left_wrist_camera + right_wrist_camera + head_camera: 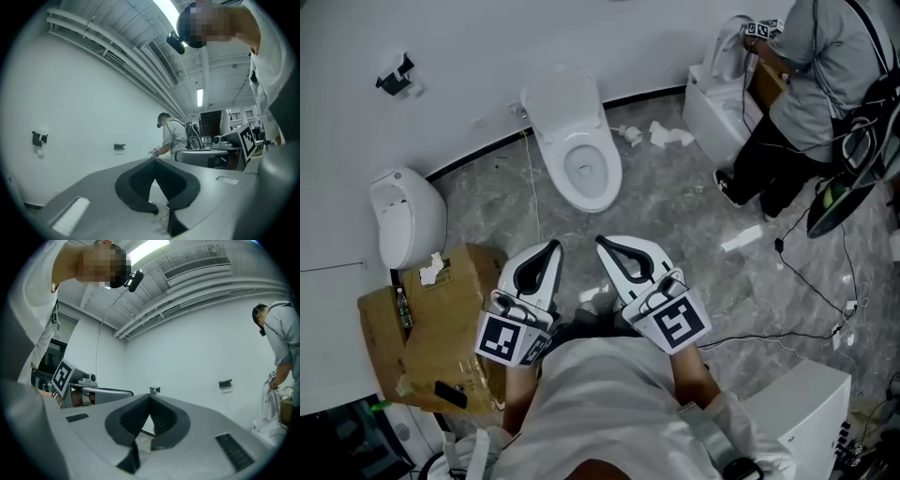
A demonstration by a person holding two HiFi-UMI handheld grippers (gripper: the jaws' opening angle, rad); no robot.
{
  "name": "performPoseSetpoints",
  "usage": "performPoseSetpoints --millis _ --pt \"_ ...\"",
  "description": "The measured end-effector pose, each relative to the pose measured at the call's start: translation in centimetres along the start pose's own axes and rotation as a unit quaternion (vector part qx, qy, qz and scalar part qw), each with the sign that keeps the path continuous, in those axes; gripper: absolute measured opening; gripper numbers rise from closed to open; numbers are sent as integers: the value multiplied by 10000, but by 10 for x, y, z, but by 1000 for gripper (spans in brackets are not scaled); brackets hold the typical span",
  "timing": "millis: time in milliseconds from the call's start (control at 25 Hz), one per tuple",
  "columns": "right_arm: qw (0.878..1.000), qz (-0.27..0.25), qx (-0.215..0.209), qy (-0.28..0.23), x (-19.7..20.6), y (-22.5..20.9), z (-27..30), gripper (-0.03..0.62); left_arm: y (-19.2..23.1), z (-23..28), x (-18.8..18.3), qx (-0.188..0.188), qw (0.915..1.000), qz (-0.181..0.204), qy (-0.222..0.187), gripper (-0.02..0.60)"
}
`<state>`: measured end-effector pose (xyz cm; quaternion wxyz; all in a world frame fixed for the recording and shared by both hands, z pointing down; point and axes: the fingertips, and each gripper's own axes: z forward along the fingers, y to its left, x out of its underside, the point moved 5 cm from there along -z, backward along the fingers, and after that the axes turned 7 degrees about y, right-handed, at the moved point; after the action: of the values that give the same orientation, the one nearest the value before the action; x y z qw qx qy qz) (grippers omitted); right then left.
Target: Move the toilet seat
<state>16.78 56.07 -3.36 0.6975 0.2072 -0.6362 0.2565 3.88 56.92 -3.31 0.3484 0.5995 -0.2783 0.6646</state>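
Nearest the camera, the person's white shirt (609, 394) is filling the lower frame, with both hands holding the tongs out side by side. Left tongs (554, 246) (154, 161) are sitting fully closed, gripping nothing. Right tongs (150, 397) (601, 242) are likewise closed and empty. Both are pointing at the toilet (546, 159), which is standing at far centre against the wall, well apart from either tip. Its lid (565, 94) is standing raised; the seat (610, 169) is appearing as a white ring round the open bowl. At near left a cardboard box (441, 328) is resting on the floor (694, 244). At far right a second person (825, 84) is bending over another toilet (712, 108). Paper scraps (670, 136) are lying between the toilets.
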Motion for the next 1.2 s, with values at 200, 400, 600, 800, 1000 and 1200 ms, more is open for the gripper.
performPoseSetpoints --millis 200,400,600,800,1000,1200 --pt "9999 96 -58 33 1 -10 3 0 0 8 2 -63 10000 -28 64 0" --pt "9997 165 -74 138 5 -19 16 0 13 16 3 -100 9999 -43 94 0" --pt "9997 128 -15 193 6 -27 44 0 40 29 9 -9 9999 -69 116 0" --pt "9997 41 44 253 1 -42 74 0 71 49 5 135 9999 -53 88 -2" --pt "9995 -18 133 274 -7 -56 107 0 106 67 -1 272 9996 -39 63 0" --pt "9992 -103 215 314 -12 -62 138 0 136 77 -4 430 9991 -34 27 0"
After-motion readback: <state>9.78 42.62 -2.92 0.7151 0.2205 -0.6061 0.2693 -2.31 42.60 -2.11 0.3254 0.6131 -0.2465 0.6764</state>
